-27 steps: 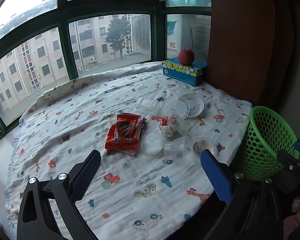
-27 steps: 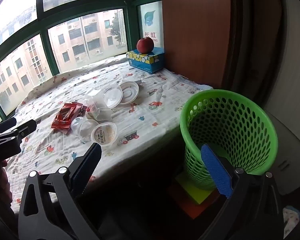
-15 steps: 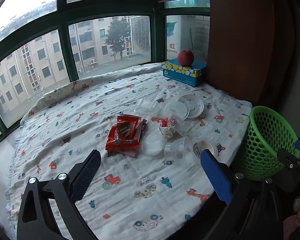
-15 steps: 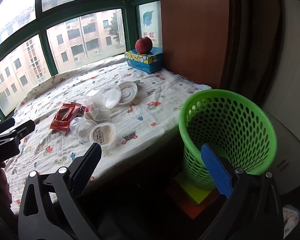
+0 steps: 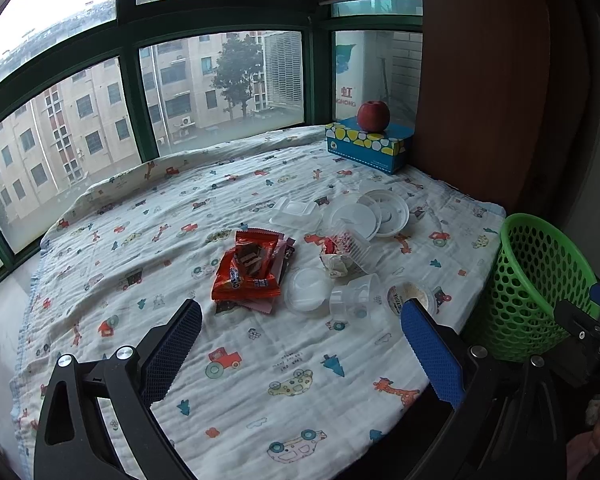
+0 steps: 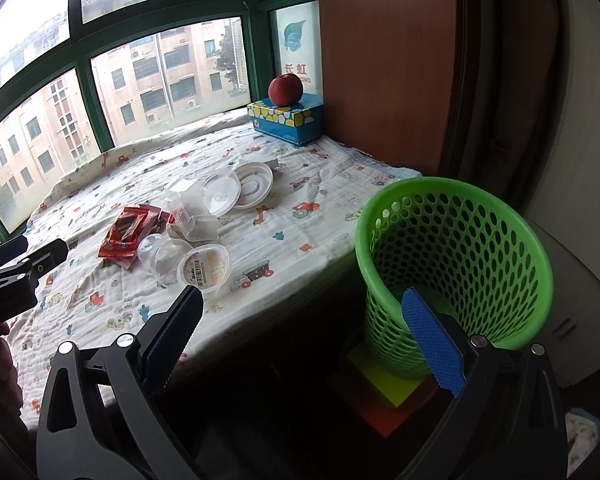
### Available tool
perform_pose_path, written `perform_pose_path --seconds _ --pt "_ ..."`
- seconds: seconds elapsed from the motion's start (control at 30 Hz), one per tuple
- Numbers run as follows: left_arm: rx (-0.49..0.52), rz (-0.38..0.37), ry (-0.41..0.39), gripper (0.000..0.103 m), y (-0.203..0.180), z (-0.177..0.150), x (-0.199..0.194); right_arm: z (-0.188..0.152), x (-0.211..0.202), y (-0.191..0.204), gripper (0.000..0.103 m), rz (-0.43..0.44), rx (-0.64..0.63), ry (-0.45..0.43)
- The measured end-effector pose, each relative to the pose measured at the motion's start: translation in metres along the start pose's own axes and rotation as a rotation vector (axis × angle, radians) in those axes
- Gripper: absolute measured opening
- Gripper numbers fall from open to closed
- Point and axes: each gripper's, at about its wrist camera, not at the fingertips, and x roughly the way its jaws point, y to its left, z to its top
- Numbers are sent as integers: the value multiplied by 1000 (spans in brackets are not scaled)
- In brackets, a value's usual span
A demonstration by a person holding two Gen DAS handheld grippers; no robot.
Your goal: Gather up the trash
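Left gripper: hovering over the printed cloth, fingers spread wide, carrying nothing. Right gripper: likewise gaping and unloaded, hanging off the ledge beside the green mesh basket.

Trash, lying mid-cloth: sealed pudding cup nearest; clear cups; red snack wrappers; white lids farther. Beyond: apple sitting on tissue box.

Handling advice: pinching wrappers flat across the stack; gripping cups gently by the rim, since thin plastic is likely crushing.
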Motion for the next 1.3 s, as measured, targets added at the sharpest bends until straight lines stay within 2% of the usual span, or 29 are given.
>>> perform_pose_path --seconds 1.3 --pt "-3 -8 13 96 -6 3 9 1 2 -6 98 -21 16 0"
